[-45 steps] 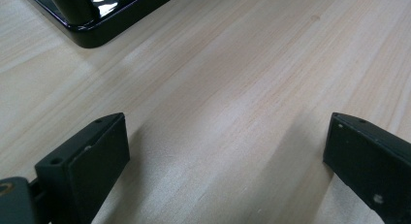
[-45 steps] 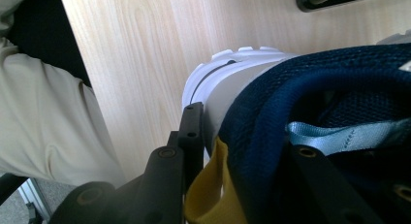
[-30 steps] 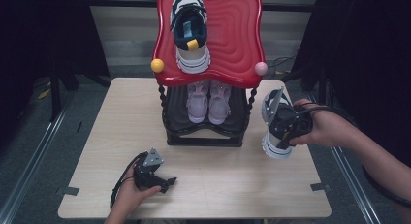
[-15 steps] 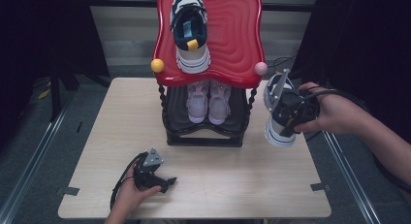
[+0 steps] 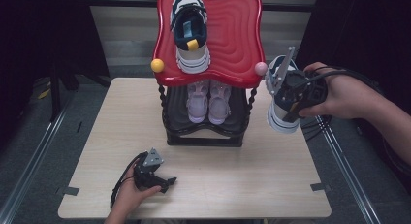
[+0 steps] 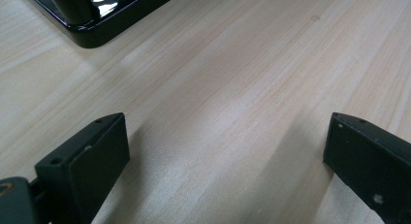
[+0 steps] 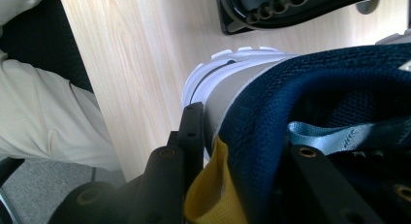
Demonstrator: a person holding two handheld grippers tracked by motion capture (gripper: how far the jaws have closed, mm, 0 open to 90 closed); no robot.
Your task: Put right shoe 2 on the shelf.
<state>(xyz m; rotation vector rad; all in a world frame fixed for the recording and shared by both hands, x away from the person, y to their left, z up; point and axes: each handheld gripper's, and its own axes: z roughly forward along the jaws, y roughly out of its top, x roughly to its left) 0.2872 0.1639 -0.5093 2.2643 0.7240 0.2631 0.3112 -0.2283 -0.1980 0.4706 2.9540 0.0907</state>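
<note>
The left gripper [image 5: 167,181] is a small black block with a grey three-cornered plate [image 5: 154,158] on top behind its jaws, and a black cable [image 5: 116,187] looping back from its rear. In the left gripper view its two jaws are flat matte-black slabs with squared ends, each with small screw holes near the tip. The right gripper [image 5: 283,105] is black too, with the same kind of grey plate [image 5: 281,73] rising above the jaws and black cables [image 5: 339,74] trailing behind. Its jaws show round brass-coloured screw heads [image 7: 167,152]. Beyond them lie pale beige trousers [image 7: 43,112].
</note>
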